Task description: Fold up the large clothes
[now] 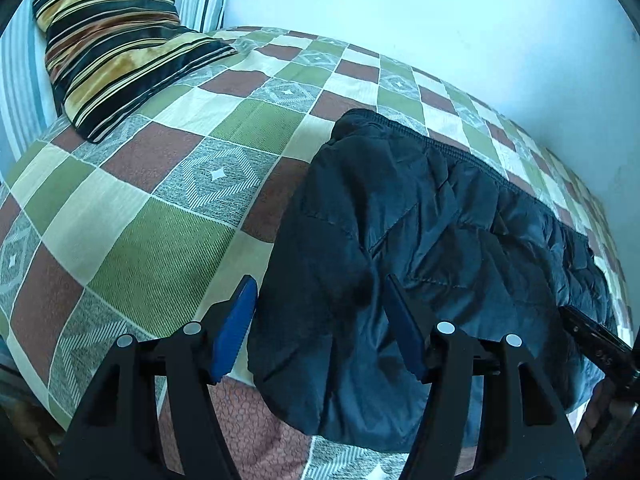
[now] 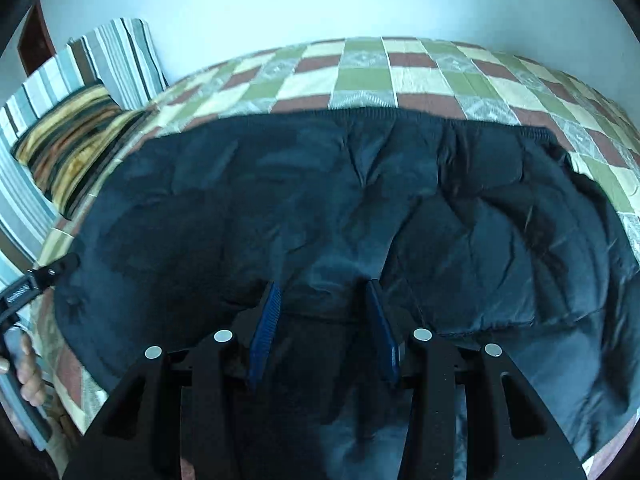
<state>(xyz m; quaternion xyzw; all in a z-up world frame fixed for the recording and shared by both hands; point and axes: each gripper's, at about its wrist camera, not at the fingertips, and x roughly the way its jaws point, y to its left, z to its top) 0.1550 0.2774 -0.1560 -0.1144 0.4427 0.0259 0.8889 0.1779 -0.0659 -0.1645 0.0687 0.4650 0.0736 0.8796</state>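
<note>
A dark navy quilted jacket [image 1: 420, 240] lies spread on the checkered bed cover [image 1: 160, 184], its ribbed hem along the far side. My left gripper [image 1: 320, 312] is open just above the jacket's left near edge, with nothing between its blue pads. In the right wrist view the jacket [image 2: 340, 208] fills the middle. My right gripper [image 2: 322, 312] is open over the jacket's near edge, and a fold of fabric lies between its blue pads [image 2: 266, 328] without being pinched. The right gripper's tip shows at the right edge of the left view [image 1: 592, 336].
A striped black-and-gold cushion [image 1: 116, 52] lies at the bed's far left, with a blue-striped pillow [image 2: 116, 56] behind it. A pale wall [image 1: 440, 20] runs along the bed's far side. The left gripper and the hand holding it show at the left edge [image 2: 28, 296].
</note>
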